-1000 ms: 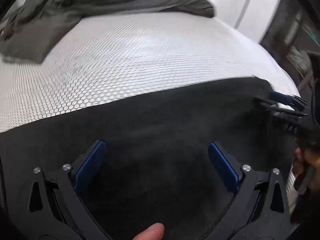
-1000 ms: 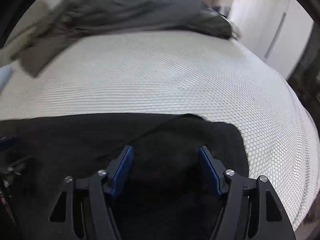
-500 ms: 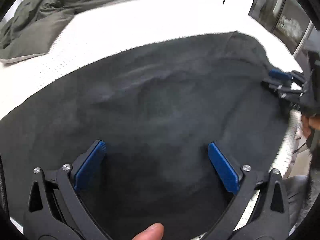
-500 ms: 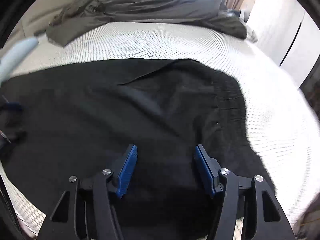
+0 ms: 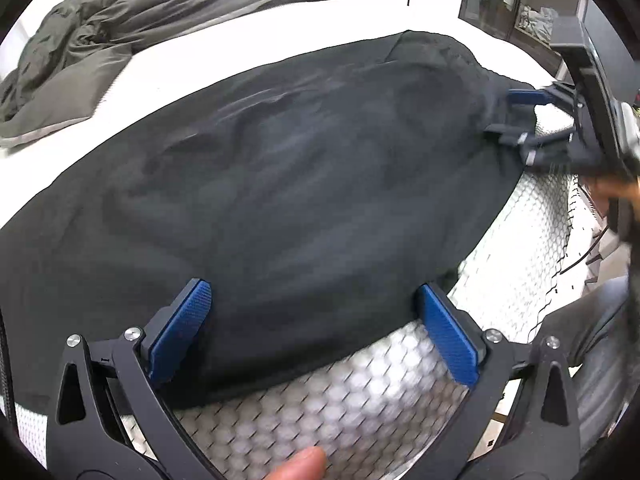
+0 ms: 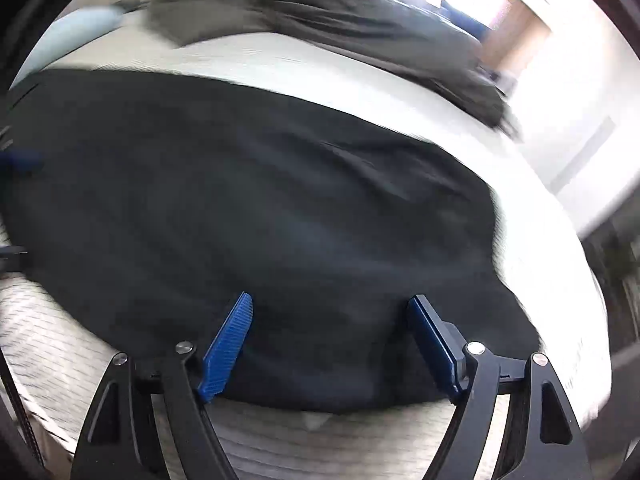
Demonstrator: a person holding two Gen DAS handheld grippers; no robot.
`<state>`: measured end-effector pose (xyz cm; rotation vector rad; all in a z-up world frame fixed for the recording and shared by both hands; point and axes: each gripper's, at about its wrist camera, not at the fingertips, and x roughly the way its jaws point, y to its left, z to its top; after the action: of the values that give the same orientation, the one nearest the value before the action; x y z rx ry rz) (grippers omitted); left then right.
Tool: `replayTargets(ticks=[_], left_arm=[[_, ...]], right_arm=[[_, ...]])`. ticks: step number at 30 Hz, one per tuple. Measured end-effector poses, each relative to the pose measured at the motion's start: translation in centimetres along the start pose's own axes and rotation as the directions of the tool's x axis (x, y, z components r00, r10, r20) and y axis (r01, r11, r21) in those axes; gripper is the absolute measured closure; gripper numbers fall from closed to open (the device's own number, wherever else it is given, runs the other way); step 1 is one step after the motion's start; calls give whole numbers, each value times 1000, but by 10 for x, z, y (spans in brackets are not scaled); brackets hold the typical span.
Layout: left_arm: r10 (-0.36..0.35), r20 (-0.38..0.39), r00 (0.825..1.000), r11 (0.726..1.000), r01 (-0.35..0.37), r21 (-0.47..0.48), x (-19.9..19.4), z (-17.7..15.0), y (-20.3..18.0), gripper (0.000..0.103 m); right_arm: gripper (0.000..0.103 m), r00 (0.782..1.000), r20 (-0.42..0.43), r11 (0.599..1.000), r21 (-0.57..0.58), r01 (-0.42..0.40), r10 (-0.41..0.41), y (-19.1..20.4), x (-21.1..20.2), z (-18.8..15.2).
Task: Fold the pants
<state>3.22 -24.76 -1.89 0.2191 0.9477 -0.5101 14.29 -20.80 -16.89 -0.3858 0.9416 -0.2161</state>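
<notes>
Black pants [image 5: 300,184] lie spread flat across a white honeycomb mattress [image 5: 340,404]. My left gripper [image 5: 314,312] is open wide over their near edge; dark cloth lies between its blue pads [image 5: 180,328] without being pinched. At the pants' right end, my right gripper [image 5: 510,116] shows in the left wrist view. The right wrist view is blurred. There the pants [image 6: 260,200] fill the middle, and my right gripper [image 6: 330,332] has its jaws opening. The near edge of the cloth lies loose between its pads [image 6: 228,352].
A crumpled grey duvet [image 5: 120,40] is heaped along the far side of the bed, also seen as the duvet [image 6: 320,12]. A dark shelf unit [image 5: 520,4] stands beyond the bed's right corner. A fingertip [image 5: 300,464] shows at the bottom, a hand [image 5: 616,196] at the right.
Both grippers have drawn back toward the near edge of the bed, so the pants' near edge and bare mattress now show between the jaws. The right jaws narrowed, then widened.
</notes>
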Motion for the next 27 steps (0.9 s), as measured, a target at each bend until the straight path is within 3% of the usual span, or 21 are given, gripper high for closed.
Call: replayTargets(ticks=[3, 5, 7, 11, 13, 17, 18, 20, 21, 22, 23, 24, 25, 27], left_arm=[[-2, 10, 1000, 1000, 2, -7, -5, -8, 9, 1], [-3, 13, 1000, 1000, 3, -12, -2, -6, 19, 1], [-15, 18, 1000, 999, 15, -35, -8, -5, 29, 1], [-83, 81, 993, 988, 93, -127, -30, 2, 48, 1], [-82, 134, 988, 978, 105, -180, -49, 4, 65, 1], [7, 207, 978, 947, 60, -315, -75, 1, 112, 1], [25, 214, 977, 935, 53, -352, -79, -2, 124, 1], [55, 210, 976, 913, 35, -406, -83, -8, 144, 1], [69, 205, 976, 899, 28, -437, -84, -12, 157, 1], [80, 198, 977, 888, 21, -459, -85, -16, 166, 1], [99, 191, 977, 872, 7, -489, -86, -22, 177, 1], [114, 185, 976, 863, -5, -506, -87, -26, 184, 1], [127, 178, 976, 858, -18, -514, -86, -30, 188, 1], [152, 161, 975, 843, -43, -536, -88, -40, 200, 1]], right_arm=[[22, 995, -61, 991, 104, 87, -81, -71, -1, -29], [20, 997, -81, 968, 251, 7, 14, -103, 5, -42], [20, 996, -71, 938, 344, -25, 52, -121, -3, -45], [20, 985, 35, 870, 464, -163, 166, -148, -27, -54], [20, 964, 81, 794, 552, -254, 252, -165, -34, -74], [20, 909, 116, 620, 696, -362, 400, -184, -13, -103], [20, 893, 150, 568, 724, -391, 424, -188, -2, -110], [20, 857, 243, 416, 792, -446, 455, -189, 17, -123], [22, 852, 276, 351, 821, -450, 446, -193, 20, -122], [34, 851, 312, 292, 842, -454, 422, -197, 24, -124], [43, 859, 327, 261, 856, -445, 394, -200, 24, -124], [64, 862, 329, 254, 861, -441, 385, -204, 27, -122], [73, 862, 344, 240, 861, -448, 373, -210, 28, -121], [84, 860, 367, 253, 848, -466, 353, -220, 25, -119]])
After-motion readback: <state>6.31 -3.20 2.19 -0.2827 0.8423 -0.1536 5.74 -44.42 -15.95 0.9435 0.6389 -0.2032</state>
